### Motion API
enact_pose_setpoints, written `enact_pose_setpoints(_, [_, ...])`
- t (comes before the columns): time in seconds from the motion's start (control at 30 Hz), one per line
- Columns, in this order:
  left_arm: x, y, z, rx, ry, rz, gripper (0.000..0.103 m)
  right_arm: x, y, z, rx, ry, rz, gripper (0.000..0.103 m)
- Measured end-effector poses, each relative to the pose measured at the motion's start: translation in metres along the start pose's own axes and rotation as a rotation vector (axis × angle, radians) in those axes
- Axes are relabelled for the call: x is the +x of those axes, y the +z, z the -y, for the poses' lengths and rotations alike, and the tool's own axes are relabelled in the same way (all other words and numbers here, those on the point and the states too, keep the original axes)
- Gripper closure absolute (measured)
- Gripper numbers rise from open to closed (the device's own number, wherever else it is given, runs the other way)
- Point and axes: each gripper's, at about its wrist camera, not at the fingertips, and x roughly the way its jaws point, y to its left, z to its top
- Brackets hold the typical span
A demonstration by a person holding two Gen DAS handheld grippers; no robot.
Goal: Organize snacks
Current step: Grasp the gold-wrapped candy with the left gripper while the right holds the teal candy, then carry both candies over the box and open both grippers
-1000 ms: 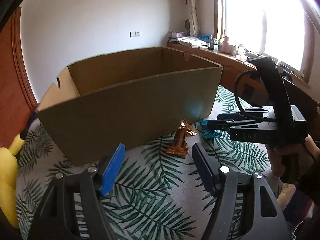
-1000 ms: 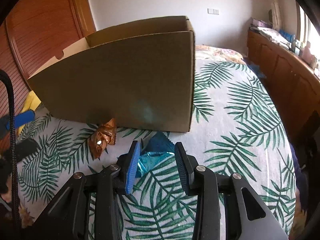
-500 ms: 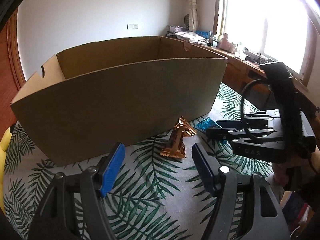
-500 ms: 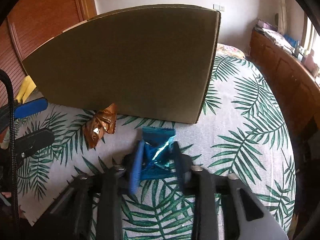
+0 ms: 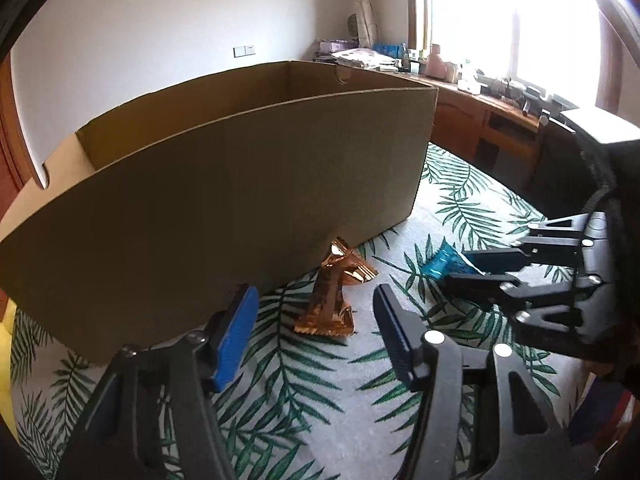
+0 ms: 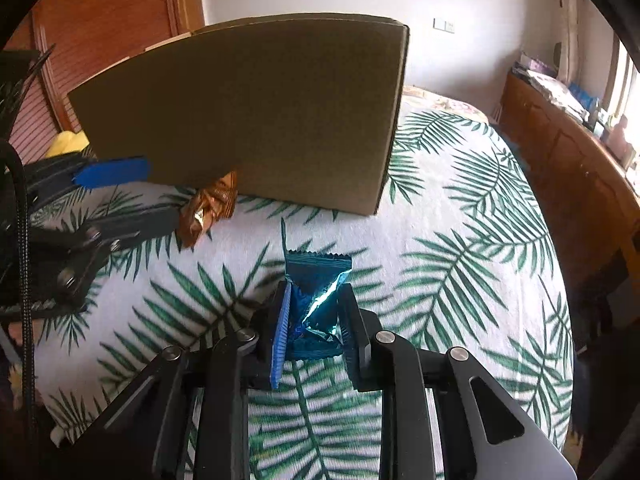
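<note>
A big open cardboard box [image 5: 224,184] stands on the leaf-print cloth, and it also shows in the right wrist view [image 6: 256,112]. A copper foil snack packet [image 5: 332,296] leans against the box's front wall, also in the right wrist view [image 6: 208,208]. My left gripper [image 5: 312,320] is open, low over the cloth, with the copper packet just ahead between its fingers. My right gripper [image 6: 314,320] is shut on a blue foil snack packet [image 6: 316,304], crumpled between the pads. From the left wrist view the right gripper [image 5: 472,268] holds that blue packet [image 5: 444,262].
The leaf-print cloth [image 6: 460,240] covers the whole surface. A yellow object [image 6: 66,142] lies behind the box on the left. A wooden sideboard [image 5: 480,120] with clutter runs under the window on the right. Wooden doors [image 6: 100,40] stand at the far left.
My right gripper has closed on the blue packet, which lay loose between its open fingers a second ago. My left gripper has moved lower and closer to the copper packet and box.
</note>
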Motion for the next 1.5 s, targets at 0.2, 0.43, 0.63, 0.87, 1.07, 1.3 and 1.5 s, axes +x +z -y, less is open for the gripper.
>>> enact_pose_setpoints(0.2, [0.014,0.003,0.009,0.03,0.032,-0.032,0.053,-0.007,-0.012,0.002,0.008,0.021,0.006,0.081])
enact_pose_setpoints(0.43, [0.027,0.007,0.014,0.039,0.062,-0.084,0.055,-0.011,-0.018,-0.002,0.016,0.024,0.021,0.081])
enact_pose_setpoints(0.63, [0.041,0.011,0.022,0.033,0.06,-0.128,0.08,-0.01,-0.014,0.003,0.024,0.039,0.027,0.081])
enact_pose_setpoints(0.87, [0.028,0.007,0.026,0.033,0.047,-0.102,0.083,-0.016,-0.017,0.005,0.026,0.044,0.055,0.081])
enact_pose_setpoints(1.07, [-0.002,0.005,0.017,0.022,0.034,-0.056,0.083,-0.024,-0.017,0.009,0.041,0.046,0.072,0.081])
enact_pose_setpoints(1.3, [-0.047,0.016,0.009,0.024,0.033,0.02,0.083,-0.052,-0.008,0.005,0.039,0.057,0.135,0.081])
enact_pose_setpoints(1.5, [-0.078,0.028,0.001,0.043,0.04,0.065,0.083,-0.079,0.01,0.0,0.033,0.076,0.196,0.081])
